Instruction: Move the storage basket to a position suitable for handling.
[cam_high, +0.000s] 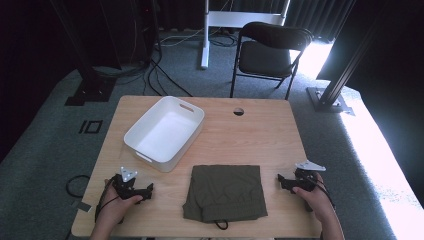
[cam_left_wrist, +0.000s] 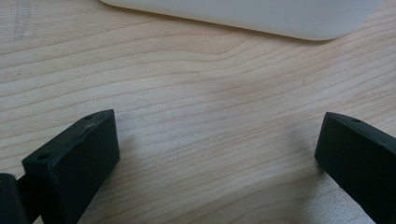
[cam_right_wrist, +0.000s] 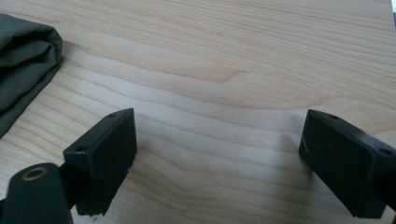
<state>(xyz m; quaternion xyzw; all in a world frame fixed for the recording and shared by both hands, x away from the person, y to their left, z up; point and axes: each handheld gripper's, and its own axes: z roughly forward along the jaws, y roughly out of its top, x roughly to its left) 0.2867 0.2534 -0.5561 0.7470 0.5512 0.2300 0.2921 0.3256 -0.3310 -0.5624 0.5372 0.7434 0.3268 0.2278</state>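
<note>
Fabric, an olive-green folded garment (cam_high: 223, 193), is lying flat at the near middle of the pale wooden tabletop (cam_high: 260, 135), between the two hands and well apart from each. The left hand-held gripper (cam_high: 148, 190) is resting on the tabletop near the white rectangular plastic tub (cam_high: 165, 131), its jaws standing wide apart with only bare wood between them. The right hand-held gripper (cam_high: 282, 181) is sitting on the tabletop too, pointing toward the garment, jaws spread wide and gripping nothing. A black folding chair (cam_high: 270, 52) is standing beyond the far edge.
</note>
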